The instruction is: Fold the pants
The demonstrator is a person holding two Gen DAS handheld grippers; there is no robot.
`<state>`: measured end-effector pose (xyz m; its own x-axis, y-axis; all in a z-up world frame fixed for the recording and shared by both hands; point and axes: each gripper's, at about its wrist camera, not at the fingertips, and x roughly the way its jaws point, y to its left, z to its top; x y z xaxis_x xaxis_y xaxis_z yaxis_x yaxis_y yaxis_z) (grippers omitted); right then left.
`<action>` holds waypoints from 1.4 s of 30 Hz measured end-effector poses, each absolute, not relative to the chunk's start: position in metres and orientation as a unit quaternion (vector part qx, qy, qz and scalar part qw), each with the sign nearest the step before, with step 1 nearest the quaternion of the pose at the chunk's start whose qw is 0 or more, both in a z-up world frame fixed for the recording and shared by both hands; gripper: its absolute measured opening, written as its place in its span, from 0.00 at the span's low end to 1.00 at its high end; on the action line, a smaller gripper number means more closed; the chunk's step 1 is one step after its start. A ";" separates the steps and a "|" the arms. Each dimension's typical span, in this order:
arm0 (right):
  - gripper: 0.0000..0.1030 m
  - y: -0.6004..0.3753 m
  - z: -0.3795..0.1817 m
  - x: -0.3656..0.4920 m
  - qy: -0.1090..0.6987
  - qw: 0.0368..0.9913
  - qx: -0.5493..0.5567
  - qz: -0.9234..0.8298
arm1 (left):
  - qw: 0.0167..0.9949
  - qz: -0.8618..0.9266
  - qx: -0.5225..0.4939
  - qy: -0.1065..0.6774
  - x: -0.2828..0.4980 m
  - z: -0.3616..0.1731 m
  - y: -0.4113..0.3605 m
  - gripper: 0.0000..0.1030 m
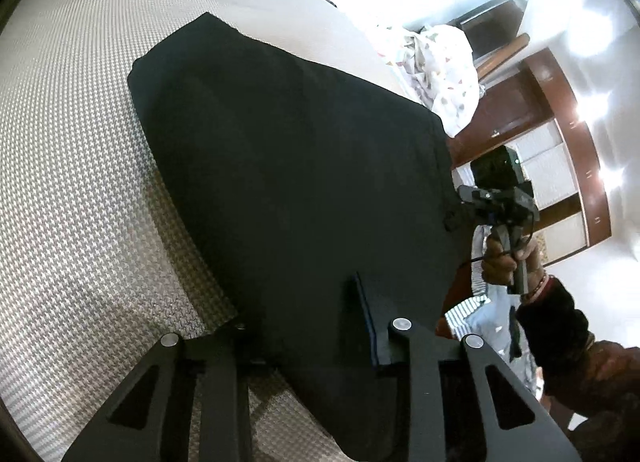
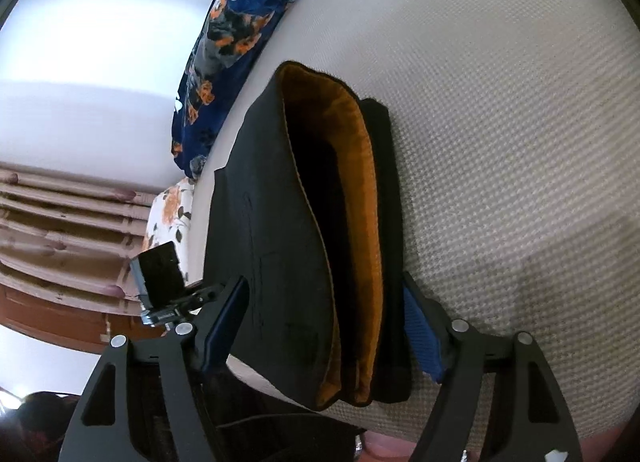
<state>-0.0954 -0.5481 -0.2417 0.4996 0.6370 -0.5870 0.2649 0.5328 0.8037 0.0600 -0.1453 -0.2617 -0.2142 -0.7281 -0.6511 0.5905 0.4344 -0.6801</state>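
The black pants are lying folded on the bed. The left gripper is closing on their near edge. The right gripper is standing open around the orange-lined waistband end, not pressing it.

I find open bedspread left of the folded pants. A blue paw-print blanket blocks the far edge; crumpled white bedding crowds the right.
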 end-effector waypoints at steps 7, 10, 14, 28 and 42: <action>0.42 -0.541 -0.247 -0.097 0.492 0.728 0.461 0.125 | 0.593 -0.541 -0.079 0.591 0.068 -0.265 -0.131 0.31; 0.42 -0.544 -0.250 -0.098 0.488 0.720 0.475 0.130 | 0.581 -0.539 -0.086 0.603 0.072 -0.266 -0.131 0.31; 0.42 -0.543 -0.251 -0.096 0.487 0.718 0.480 0.131 | 0.585 -0.540 -0.072 0.600 0.070 -0.262 -0.136 0.32; 0.39 -0.505 -0.251 -0.078 0.464 0.729 0.486 0.131 | 0.663 -0.495 -0.051 0.559 0.064 -0.247 -0.109 0.24; 0.38 -0.356 -0.254 0.026 0.495 0.698 0.458 0.241 | 0.747 -0.370 -0.091 0.545 0.077 -0.226 0.059 0.24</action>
<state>0.0262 -0.3555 -0.2540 0.3944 0.7902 -0.4690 0.1163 0.4634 0.8785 0.0766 0.0588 -0.2255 0.1330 -0.6513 -0.7471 0.4541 0.7101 -0.5382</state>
